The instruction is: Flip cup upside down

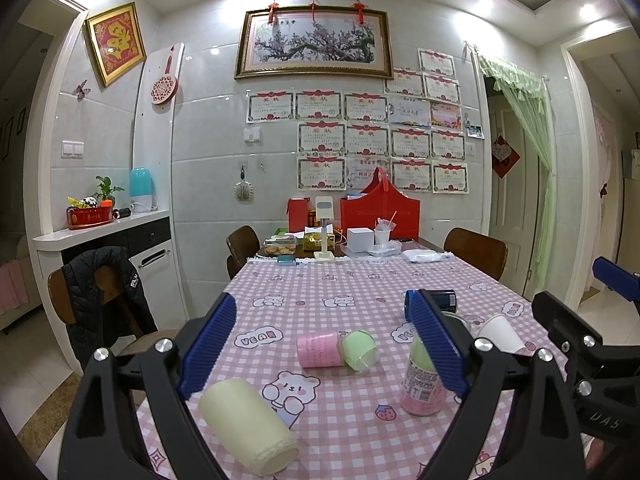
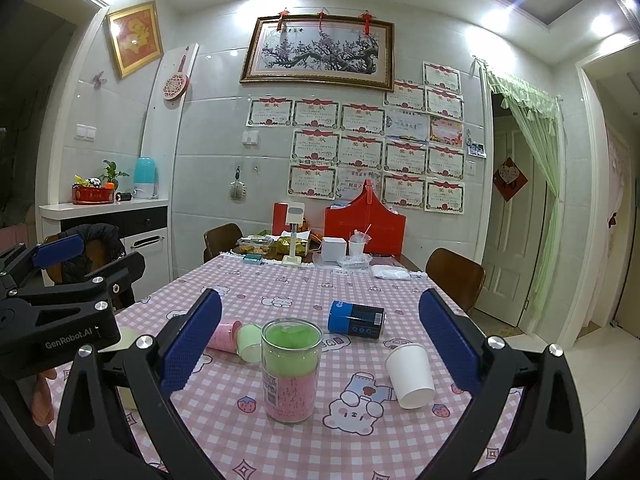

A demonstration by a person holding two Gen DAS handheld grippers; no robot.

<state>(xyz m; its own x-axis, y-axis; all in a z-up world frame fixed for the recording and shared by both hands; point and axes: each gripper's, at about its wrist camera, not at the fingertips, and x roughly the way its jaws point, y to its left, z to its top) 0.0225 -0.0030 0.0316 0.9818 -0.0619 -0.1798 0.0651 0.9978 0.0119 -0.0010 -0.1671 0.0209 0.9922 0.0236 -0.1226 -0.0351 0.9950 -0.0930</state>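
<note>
Several cups sit on the pink checked tablecloth (image 2: 304, 288). A clear cup with pink and green inside (image 2: 291, 372) stands upright between my right gripper's open fingers; it also shows in the left wrist view (image 1: 421, 384). A white paper cup (image 2: 412, 374) lies tilted to its right. A pink cup (image 1: 318, 350) and a green cup (image 1: 361, 350) lie on their sides. A cream cup (image 1: 248, 426) lies on its side near my left gripper (image 1: 324, 346), which is open and empty. My right gripper (image 2: 320, 346) is open and empty.
A dark blue can (image 2: 356, 319) lies on its side mid-table. Boxes, a red bag (image 2: 365, 222) and snacks crowd the far end. Wooden chairs (image 2: 456, 276) stand at the sides; one holds a black jacket (image 1: 106, 292). A counter (image 1: 100, 228) is at the left.
</note>
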